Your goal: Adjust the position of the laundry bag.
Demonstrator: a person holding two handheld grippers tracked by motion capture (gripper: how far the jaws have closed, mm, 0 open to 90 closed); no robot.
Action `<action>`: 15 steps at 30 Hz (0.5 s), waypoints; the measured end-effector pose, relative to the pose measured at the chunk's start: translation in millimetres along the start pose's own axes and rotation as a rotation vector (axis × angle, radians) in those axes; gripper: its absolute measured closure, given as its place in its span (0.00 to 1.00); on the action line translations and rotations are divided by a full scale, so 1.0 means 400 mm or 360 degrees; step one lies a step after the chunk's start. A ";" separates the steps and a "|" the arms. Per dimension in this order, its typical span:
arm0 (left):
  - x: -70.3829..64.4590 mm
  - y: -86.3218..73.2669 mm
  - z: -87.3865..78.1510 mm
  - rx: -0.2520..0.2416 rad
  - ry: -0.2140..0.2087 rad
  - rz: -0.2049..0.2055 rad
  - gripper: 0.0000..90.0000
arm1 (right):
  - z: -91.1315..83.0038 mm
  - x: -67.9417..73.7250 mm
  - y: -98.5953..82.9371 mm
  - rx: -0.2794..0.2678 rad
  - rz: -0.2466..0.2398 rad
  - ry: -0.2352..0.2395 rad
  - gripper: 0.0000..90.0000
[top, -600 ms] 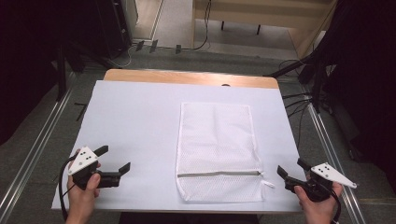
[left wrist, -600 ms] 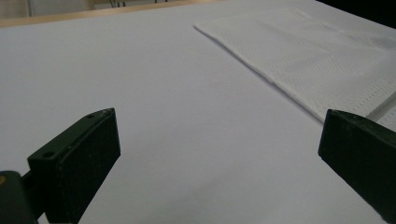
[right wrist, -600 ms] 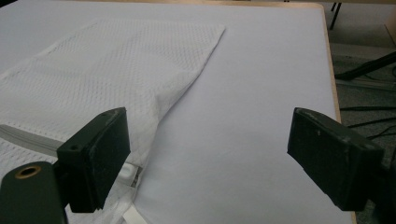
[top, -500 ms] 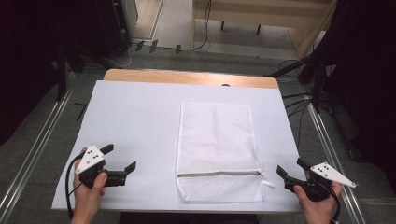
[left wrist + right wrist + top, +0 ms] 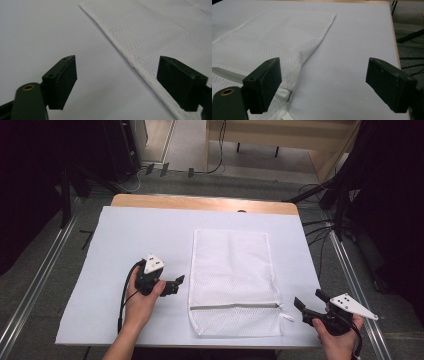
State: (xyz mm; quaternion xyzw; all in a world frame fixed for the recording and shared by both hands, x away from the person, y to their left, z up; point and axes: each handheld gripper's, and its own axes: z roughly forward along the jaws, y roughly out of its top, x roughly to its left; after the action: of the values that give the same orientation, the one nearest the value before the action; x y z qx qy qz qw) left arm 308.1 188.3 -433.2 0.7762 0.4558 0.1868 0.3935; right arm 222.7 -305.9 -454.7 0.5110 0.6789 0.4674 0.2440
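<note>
A white mesh laundry bag (image 5: 232, 280) lies flat in the middle of the table, its zipper (image 5: 235, 306) running across near the front end. My left gripper (image 5: 176, 284) hovers open just left of the bag's left edge; in the left gripper view that edge (image 5: 130, 57) runs between the spread jaws, with the bag (image 5: 160, 30) on the right. My right gripper (image 5: 310, 301) stands open at the front right corner of the table, a short way right of the zipper pull (image 5: 287, 317). In the right gripper view the bag (image 5: 269, 40) lies ahead to the left, the zipper end (image 5: 283, 94) beside the left jaw.
A pale grey-white sheet (image 5: 130, 240) covers the wooden table (image 5: 200, 202). Metal rails (image 5: 30, 290) run along the floor on both sides, and cables (image 5: 320, 227) lie at the far right. Dark equipment stands beyond the far edge.
My left gripper has moved right and a little away from the person, from the table's front left area up to the bag's left edge. The right gripper has held still.
</note>
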 end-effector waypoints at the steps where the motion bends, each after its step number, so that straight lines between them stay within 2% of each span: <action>1: 0.008 0.017 0.024 0.0017 -0.0010 -0.0091 0.23 | 0.001 -0.001 -0.001 0.0002 0.0003 -0.0001 0.15; 2: 0.008 0.017 0.024 0.0017 -0.0010 -0.0091 0.24 | 0.001 -0.001 -0.001 0.0002 0.0003 -0.0001 0.15; 4: 0.008 0.027 0.052 0.0053 0.0015 -0.0138 0.26 | 0.002 -0.003 -0.001 0.0009 -0.0002 0.0001 0.15; 5: 0.006 0.030 0.078 0.0098 0.0040 -0.0164 0.28 | 0.002 -0.003 -0.001 0.0009 0.0004 -0.0003 0.15; 8: 0.001 0.032 0.099 0.0143 0.0032 -0.0200 0.31 | 0.003 -0.003 -0.001 0.0008 -0.0002 -0.0001 0.15; 9: -0.007 0.034 0.112 0.0158 0.0002 -0.0218 0.31 | 0.004 -0.002 -0.001 0.0010 -0.0004 -0.0002 0.15; 10: -0.012 0.034 0.118 0.0165 -0.0004 -0.0221 0.40 | 0.005 -0.001 -0.002 0.0012 -0.0004 0.0000 0.15; 11: -0.018 0.034 0.123 0.0171 -0.0009 -0.0222 0.43 | 0.005 -0.001 -0.002 0.0017 -0.0004 -0.0001 0.15; 15: -0.039 0.034 0.153 0.0250 -0.0002 -0.0261 0.46 | 0.009 0.001 -0.002 0.0020 -0.0006 -0.0004 0.15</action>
State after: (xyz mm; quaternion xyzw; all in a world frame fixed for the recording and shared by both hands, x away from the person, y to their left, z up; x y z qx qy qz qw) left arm 347.5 144.3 -459.7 0.7650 0.5307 0.1171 0.3457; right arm 225.1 -304.3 -457.1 0.5118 0.6824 0.4621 0.2424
